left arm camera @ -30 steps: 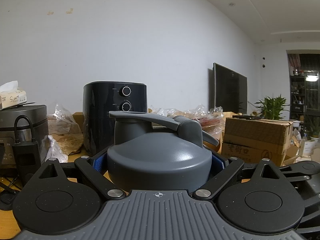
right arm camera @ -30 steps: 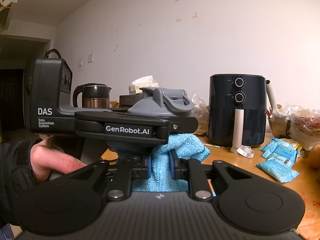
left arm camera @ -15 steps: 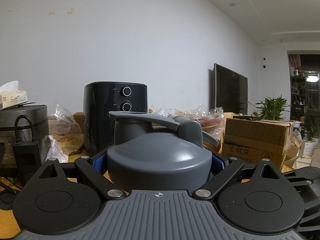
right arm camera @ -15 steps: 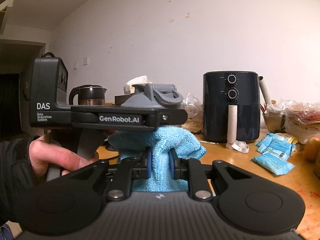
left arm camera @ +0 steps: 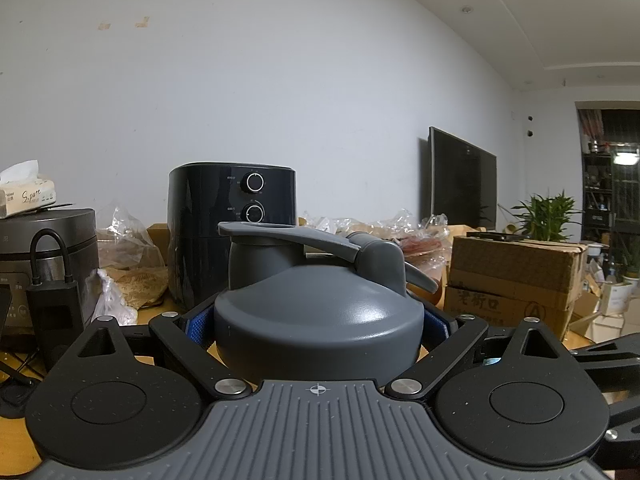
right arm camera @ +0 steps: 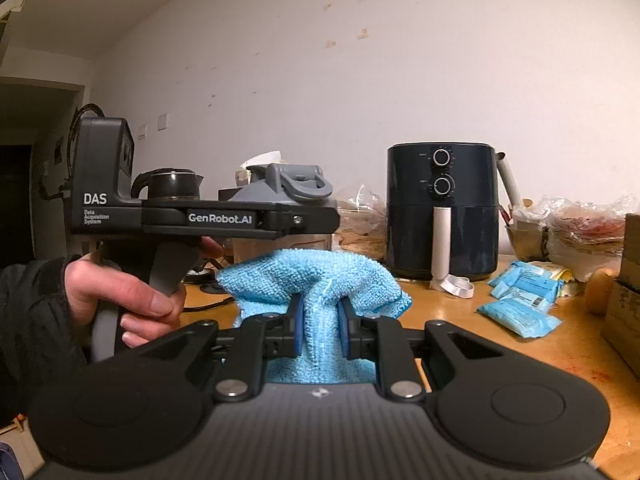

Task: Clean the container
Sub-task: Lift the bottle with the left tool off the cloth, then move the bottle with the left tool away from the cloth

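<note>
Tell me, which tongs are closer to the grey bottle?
Left. The left tongs are clamped right around the grey bottle, under its lid. The right tongs pinch a blue cloth in front of the bottle, not touching it.

The right gripper [right arm camera: 319, 330] pinches a blue cloth [right arm camera: 316, 284] beside the left gripper [right arm camera: 240, 220] (hand-held), which grips the grey-lidded container [right arm camera: 280, 188].

In the left wrist view the container [left arm camera: 318, 316] shows only its grey lid; the body sits hidden below the left gripper [left arm camera: 318, 322]. In the right wrist view that gripper and the blue cloth [right arm camera: 316, 284] cover most of the container's body.
</note>
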### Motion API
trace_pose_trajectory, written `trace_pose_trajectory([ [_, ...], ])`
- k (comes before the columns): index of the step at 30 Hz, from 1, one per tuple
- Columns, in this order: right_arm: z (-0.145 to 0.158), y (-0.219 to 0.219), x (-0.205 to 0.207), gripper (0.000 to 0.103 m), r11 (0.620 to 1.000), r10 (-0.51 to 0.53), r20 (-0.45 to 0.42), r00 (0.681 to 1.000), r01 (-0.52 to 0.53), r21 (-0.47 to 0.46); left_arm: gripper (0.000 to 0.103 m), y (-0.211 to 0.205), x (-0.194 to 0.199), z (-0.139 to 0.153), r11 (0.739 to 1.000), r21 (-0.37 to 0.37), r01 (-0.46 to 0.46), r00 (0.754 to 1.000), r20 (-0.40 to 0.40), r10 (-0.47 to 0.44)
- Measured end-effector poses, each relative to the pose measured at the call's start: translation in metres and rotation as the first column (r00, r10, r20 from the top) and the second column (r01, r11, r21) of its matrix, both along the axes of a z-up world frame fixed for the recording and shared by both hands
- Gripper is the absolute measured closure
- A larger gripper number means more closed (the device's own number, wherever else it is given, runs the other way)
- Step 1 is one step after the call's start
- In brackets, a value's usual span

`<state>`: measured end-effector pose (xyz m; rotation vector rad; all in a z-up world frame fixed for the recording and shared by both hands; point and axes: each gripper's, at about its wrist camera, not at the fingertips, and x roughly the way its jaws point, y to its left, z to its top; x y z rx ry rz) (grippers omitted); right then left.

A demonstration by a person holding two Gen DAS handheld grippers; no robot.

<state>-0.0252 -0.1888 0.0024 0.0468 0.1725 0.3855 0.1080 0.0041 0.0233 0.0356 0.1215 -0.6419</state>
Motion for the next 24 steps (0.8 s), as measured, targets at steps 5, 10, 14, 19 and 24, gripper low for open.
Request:
trace_pose_trajectory([
  [5, -0.001, -0.007, -0.002, 0.091, 1.000, -0.011, -0.007, 1.000, 0.011, 0.002, 0.007, 0.001, 0.000, 0.000, 1.000, -0.001, -0.003, 1.000, -0.003, 0.003],
  [10, -0.003, -0.011, -0.005, 0.091, 1.000, -0.014, -0.011, 1.000, 0.014, 0.006, 0.007, 0.000, 0.000, 0.000, 1.000, -0.002, -0.004, 1.000, -0.002, 0.004],
  [14, -0.004, -0.013, -0.007, 0.091, 1.000, -0.014, -0.013, 1.000, 0.014, 0.009, 0.007, 0.000, -0.001, 0.000, 1.000, -0.002, -0.007, 1.000, 0.000, 0.007],
  [19, -0.006, -0.017, -0.008, 0.091, 1.000, -0.020, -0.017, 1.000, 0.020, 0.012, 0.007, 0.000, 0.001, 0.000, 1.000, -0.014, -0.011, 1.000, -0.019, 0.011],
  [24, -0.006, -0.020, -0.007, 0.091, 1.000, -0.028, -0.021, 0.999, 0.028, 0.013, 0.007, -0.002, -0.002, 0.000, 1.000, -0.006, -0.028, 1.000, -0.004, 0.028],
])
